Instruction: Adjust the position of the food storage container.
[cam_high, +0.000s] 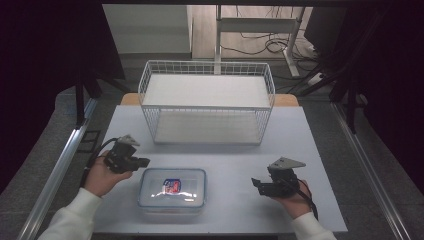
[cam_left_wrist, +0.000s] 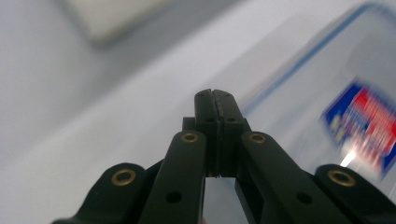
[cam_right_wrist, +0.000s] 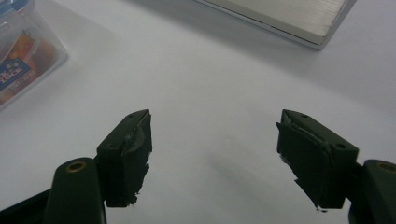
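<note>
clear lidded food box sits on the white table, near edge, between the two hands; wire basket stands well behind it. left gripper just beside the box's left end, jaws pressed together, nothing in them. right gripper well apart on the right, jaws spread, empty. likely step: getting hold of the box. advice: part the left jaws before closing in, bring both tongs level to opposite short ends, grip under the lid rim, not on the slick lid.
</note>
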